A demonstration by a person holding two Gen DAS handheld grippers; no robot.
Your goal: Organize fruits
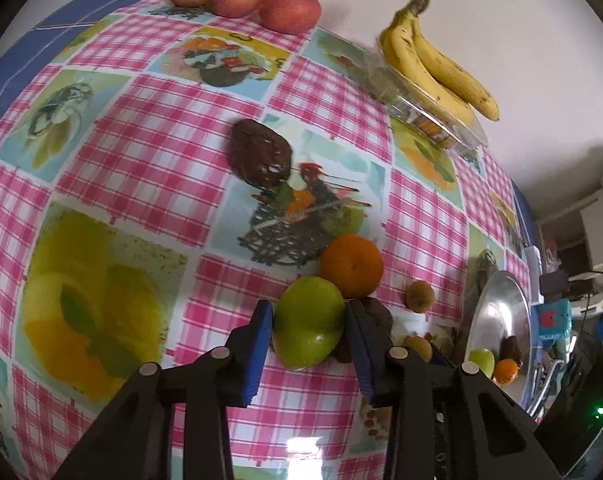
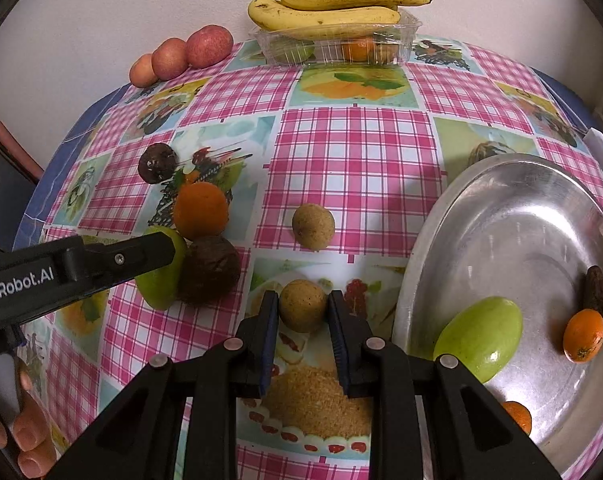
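Note:
My left gripper is shut on a green apple on the checked tablecloth; it also shows in the right wrist view. An orange and a dark brown fruit touch the apple. My right gripper is shut on a small brown kiwi-like fruit resting on the cloth. A second small brown fruit lies beyond it. The steel plate at right holds a green apple, two oranges and a dark fruit.
Bananas lie on a clear plastic tray of fruit by the wall. Three red apples line the far left edge. Another dark fruit lies on the cloth. The table edge drops off at left.

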